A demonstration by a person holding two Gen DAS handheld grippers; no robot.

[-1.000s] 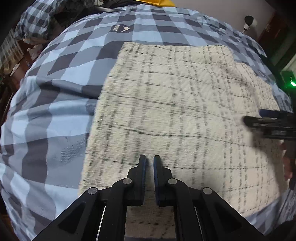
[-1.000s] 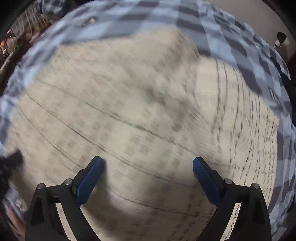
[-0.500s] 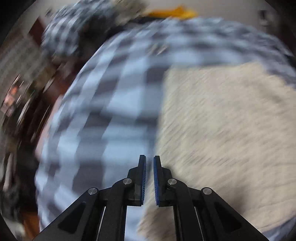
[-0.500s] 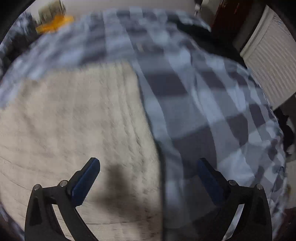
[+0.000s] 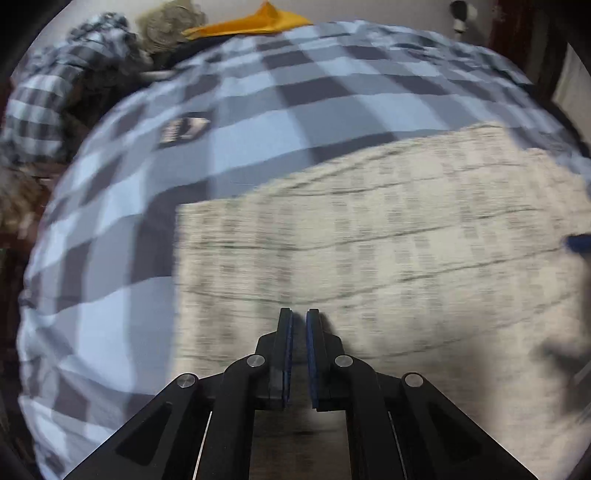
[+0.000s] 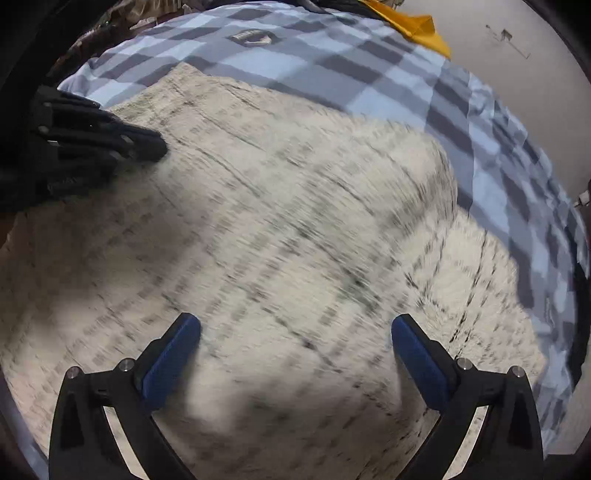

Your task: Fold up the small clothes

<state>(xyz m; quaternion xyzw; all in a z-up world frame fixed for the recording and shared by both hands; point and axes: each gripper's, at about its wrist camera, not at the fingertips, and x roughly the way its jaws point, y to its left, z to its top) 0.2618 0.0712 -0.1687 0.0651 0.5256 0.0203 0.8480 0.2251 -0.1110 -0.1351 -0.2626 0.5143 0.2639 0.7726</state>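
A cream fleece garment [image 5: 388,251] with thin dark check lines lies folded flat on a blue and grey checked bedspread [image 5: 258,122]. My left gripper [image 5: 299,317] hovers over the garment's near left part, blue pads shut with nothing between them. In the right wrist view the same garment [image 6: 280,221] fills the frame, a lower layer showing at its right edge. My right gripper [image 6: 295,328] stands wide open above it, holding nothing. The left gripper [image 6: 159,147] shows there as a black shape at the garment's far left edge.
An orange cloth [image 5: 255,22] lies at the bed's far edge by a pale wall. A checked pillow or bundle [image 5: 55,85] sits at the far left with clutter beside it. A small white camera-like device [image 5: 460,14] stands at the far right.
Both hands have swept sideways and rolled; the left view swung off to the bedspread and back over the garment's left part. The right gripper went past the garment's right edge and returned over it.
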